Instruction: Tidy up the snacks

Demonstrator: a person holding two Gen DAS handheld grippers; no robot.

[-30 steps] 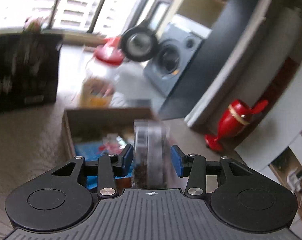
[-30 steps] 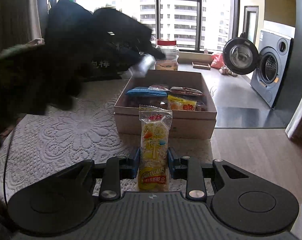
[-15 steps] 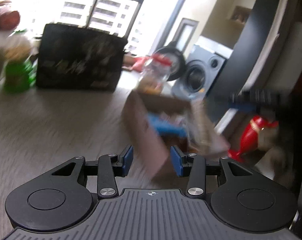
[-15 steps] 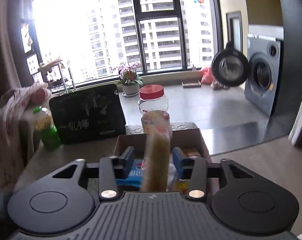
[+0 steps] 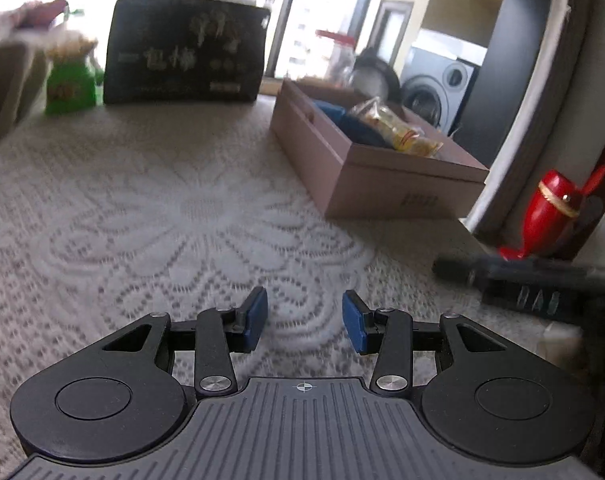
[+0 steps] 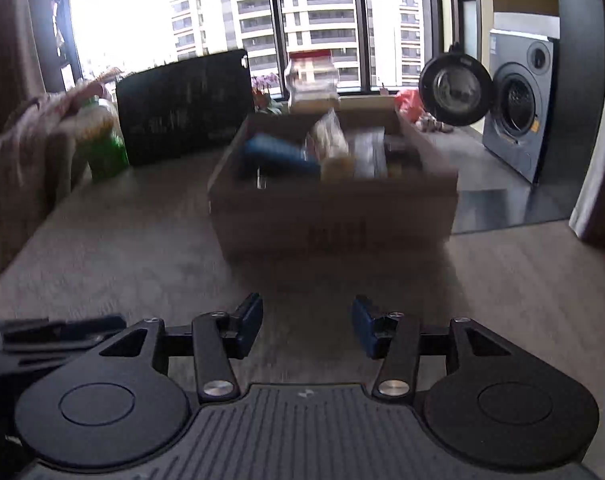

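A brown cardboard box [image 5: 382,184] sits on the lace tablecloth [image 5: 182,208], holding several snack packets. A yellow noodle packet [image 5: 398,130] lies on top, beside a blue packet [image 5: 354,124]. My left gripper [image 5: 304,322] hovers open low over the cloth, left of the box, with nothing between its fingers. In the right wrist view the box [image 6: 334,216] is straight ahead, with the yellow packet [image 6: 332,148] leaning inside it. My right gripper [image 6: 307,330] is in front of the box, its jaws opening and nothing between them. It shows as a dark shape [image 5: 522,280] in the left view.
A black gift box [image 5: 184,50] and a green bottle [image 5: 70,80] stand at the back of the table. A red-lidded jar [image 6: 311,80] is behind the cardboard box. A red vase [image 5: 550,208] sits low at the right, a washing machine [image 6: 518,116] beyond.
The clear packet between my left fingers is gone and that gripper swung left and down, away from the box. The right gripper's yellow packet now lies in the box; its jaws have parted.
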